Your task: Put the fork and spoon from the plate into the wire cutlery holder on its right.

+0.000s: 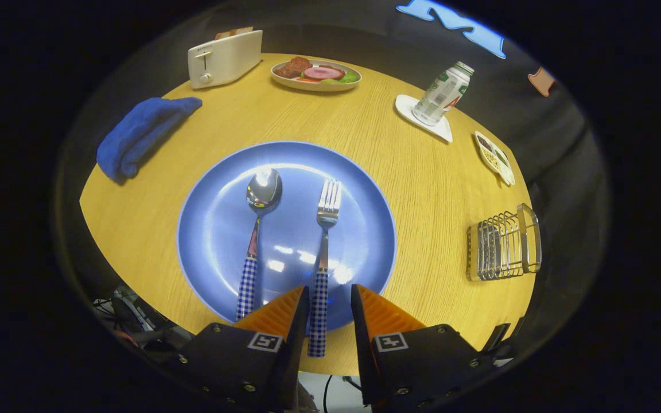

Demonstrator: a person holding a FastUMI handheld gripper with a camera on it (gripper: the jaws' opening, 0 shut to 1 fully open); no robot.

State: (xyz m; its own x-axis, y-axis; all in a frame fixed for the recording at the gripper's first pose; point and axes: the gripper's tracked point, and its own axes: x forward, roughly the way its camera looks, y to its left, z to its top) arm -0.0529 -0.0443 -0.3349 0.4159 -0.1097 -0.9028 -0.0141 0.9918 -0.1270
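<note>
Straddling, jaws parted and gripping nothing: gripper [330, 301] over checked-handled steel fork [323, 258] on blue plate [216, 229]. Light, stiff, likely slippery; best pinched at the handle. Matching spoon [256, 229] left, wire cutlery holder [502, 244] right.

Fisheye cam rides on the gripper [330, 301], looking forward and down along its fingers at the round wooden table [422, 172] from pretty close, plate [216, 229] mid-frame, booth wall across the top.

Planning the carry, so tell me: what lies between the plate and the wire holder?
Only bare tabletop lies between the plate and the wire holder, by the gripper view.
</note>
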